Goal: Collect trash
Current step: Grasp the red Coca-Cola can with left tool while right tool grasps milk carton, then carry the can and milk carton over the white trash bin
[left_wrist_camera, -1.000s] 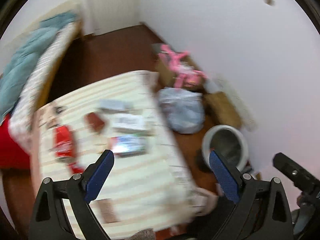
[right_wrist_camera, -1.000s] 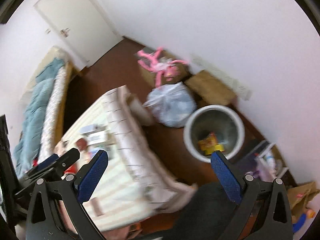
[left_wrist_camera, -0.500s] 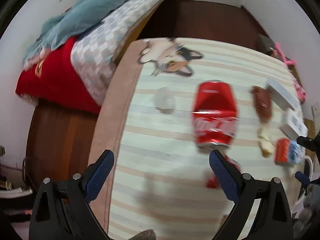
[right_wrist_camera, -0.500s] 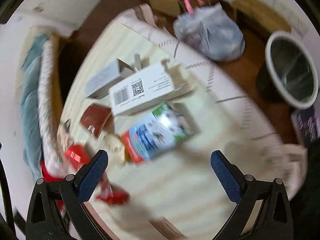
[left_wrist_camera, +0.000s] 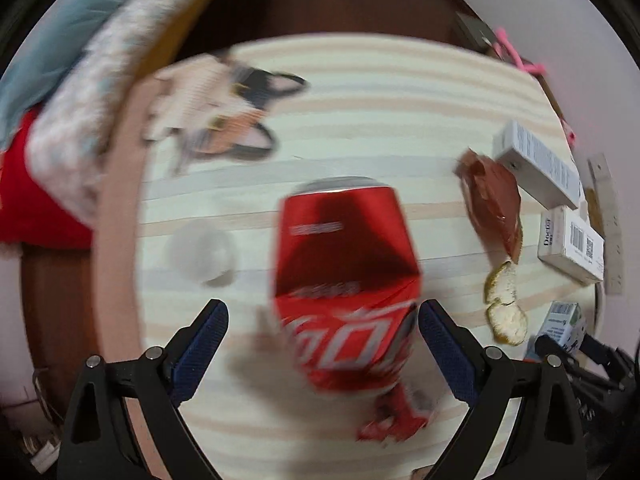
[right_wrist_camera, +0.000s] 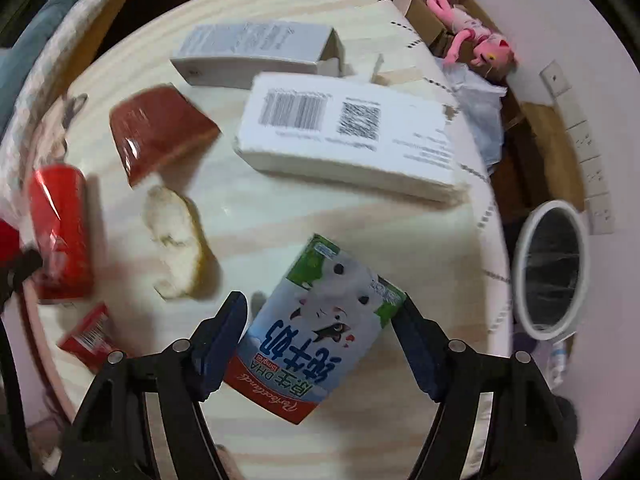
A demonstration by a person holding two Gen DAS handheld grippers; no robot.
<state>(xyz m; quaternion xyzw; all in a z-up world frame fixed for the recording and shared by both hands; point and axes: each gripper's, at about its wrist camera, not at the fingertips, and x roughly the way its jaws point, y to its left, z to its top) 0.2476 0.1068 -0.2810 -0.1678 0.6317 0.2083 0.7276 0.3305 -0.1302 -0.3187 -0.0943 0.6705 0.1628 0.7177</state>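
1. Left wrist view: left tool (left_wrist_camera: 322, 330) spread wide over the striped counter (left_wrist_camera: 360, 92), blue pads on either side of a dented red cola can (left_wrist_camera: 344, 276) lying on its side. Right pad close against the can's flank, left pad well apart from it; no grip on the can.
2. Just beyond the left pad, a small clear cup (left_wrist_camera: 202, 250), blurred; contents impossible to tell.
3. Near the can's lower end, a crumpled red wrapper (left_wrist_camera: 394, 420) on the counter.
4. Further right in the same view: a brown foil packet (left_wrist_camera: 494, 196), pale fruit peel (left_wrist_camera: 504, 300) below it, two white cartons lying flat.
5. Right wrist view: right tool (right_wrist_camera: 320, 344) also open, straddling a blue-and-white milk carton (right_wrist_camera: 320, 336) lying flat on the counter. Both pads next to the carton's edges; contact too close to judge, no firm clamp visible.
6. Beyond the milk carton, a white box (right_wrist_camera: 352, 136) with barcode and QR code, and a grey box (right_wrist_camera: 256, 54) with one end flap open; inside not visible.
7. On the floor off the counter's right edge, a round white-rimmed bin (right_wrist_camera: 550, 276) lined with a dark bag; interior dark, contents indistinct.
8. Behind the bin, a tied plastic bag (right_wrist_camera: 480, 104) and an open cardboard box (right_wrist_camera: 426, 16) with a pink plush toy (right_wrist_camera: 476, 40) draped on it.
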